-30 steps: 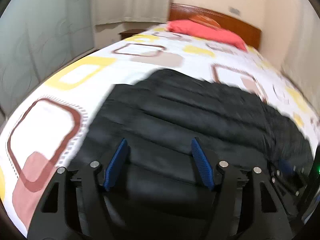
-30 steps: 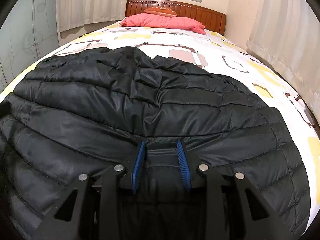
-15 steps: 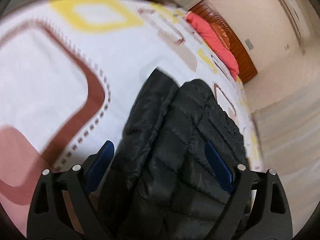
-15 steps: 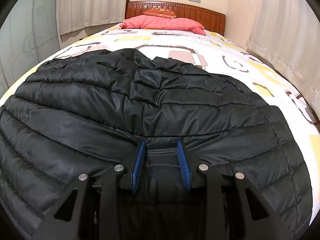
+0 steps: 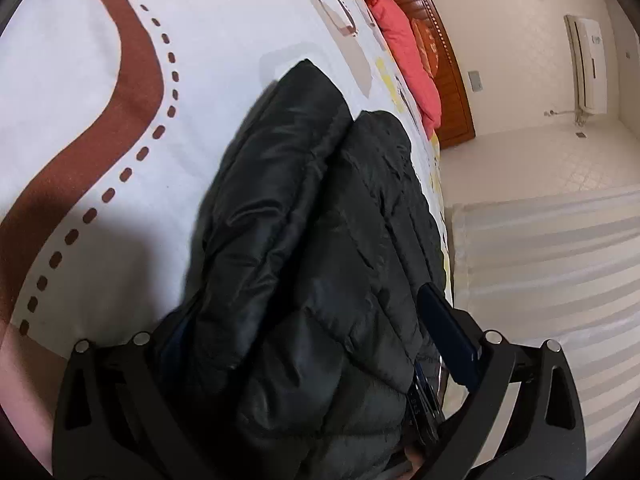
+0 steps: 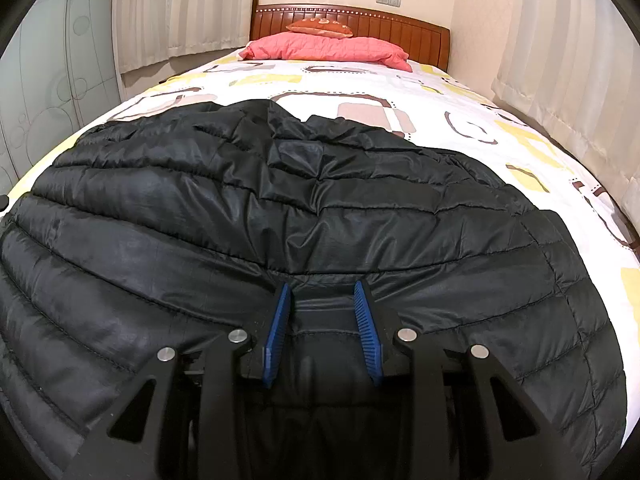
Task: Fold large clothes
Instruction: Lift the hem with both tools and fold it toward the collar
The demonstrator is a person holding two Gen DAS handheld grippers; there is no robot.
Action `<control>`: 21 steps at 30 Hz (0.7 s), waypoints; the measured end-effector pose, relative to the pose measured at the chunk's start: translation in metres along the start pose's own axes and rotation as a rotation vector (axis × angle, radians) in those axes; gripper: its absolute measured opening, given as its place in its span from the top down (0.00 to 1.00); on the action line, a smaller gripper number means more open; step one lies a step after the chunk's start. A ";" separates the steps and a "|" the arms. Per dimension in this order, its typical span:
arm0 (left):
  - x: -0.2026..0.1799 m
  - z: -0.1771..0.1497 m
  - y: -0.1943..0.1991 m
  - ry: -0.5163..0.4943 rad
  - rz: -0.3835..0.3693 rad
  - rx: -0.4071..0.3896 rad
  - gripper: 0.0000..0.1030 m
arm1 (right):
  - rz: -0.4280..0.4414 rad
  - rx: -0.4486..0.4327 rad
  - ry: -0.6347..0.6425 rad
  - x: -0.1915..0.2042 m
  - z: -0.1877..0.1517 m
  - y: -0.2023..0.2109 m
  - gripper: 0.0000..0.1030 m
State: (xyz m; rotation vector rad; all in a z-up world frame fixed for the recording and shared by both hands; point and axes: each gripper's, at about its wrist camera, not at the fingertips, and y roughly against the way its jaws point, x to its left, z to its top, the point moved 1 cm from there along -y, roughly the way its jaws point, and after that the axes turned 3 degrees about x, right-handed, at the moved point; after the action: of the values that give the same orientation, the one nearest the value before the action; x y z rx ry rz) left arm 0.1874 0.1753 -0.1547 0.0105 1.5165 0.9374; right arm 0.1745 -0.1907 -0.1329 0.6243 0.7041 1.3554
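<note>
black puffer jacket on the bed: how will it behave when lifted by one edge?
The puffer jacket will probably flop and drape: it already lies in soft creases. Its shiny shell looks slippery, so it may slide from the fingers. Puffy quilting suggests it is light for its bulk.

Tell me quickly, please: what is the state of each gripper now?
Left gripper: jaws have just been opening wide; the black puffer jacket bulges between them, not pinched.
Right gripper: closed on a fold of the jacket.
</note>
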 end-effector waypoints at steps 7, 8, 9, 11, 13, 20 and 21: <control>-0.015 -0.012 -0.006 -0.029 0.033 -0.005 0.40 | 0.001 -0.001 0.000 0.000 0.000 0.000 0.67; -0.018 -0.014 -0.004 -0.045 0.047 -0.014 0.52 | 0.002 -0.001 -0.001 -0.001 0.000 0.000 0.67; -0.018 -0.016 -0.001 -0.053 0.047 -0.020 0.58 | 0.002 -0.001 -0.001 -0.001 0.000 0.000 0.67; -0.020 -0.020 0.004 -0.057 0.024 -0.038 0.63 | 0.003 -0.001 -0.001 -0.001 0.000 0.000 0.67; -0.024 -0.022 0.005 -0.070 0.021 -0.053 0.65 | 0.005 -0.001 -0.003 -0.001 0.000 0.000 0.67; -0.032 -0.027 0.008 -0.088 0.033 -0.082 0.67 | 0.051 0.000 -0.039 -0.005 0.002 0.001 0.65; -0.033 -0.027 0.008 -0.088 0.034 -0.084 0.67 | 0.065 0.001 -0.052 -0.007 0.004 0.002 0.64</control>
State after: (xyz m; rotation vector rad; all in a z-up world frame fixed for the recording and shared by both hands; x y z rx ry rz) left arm 0.1671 0.1491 -0.1263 0.0174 1.3986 1.0148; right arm 0.1758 -0.1971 -0.1286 0.6859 0.6475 1.3943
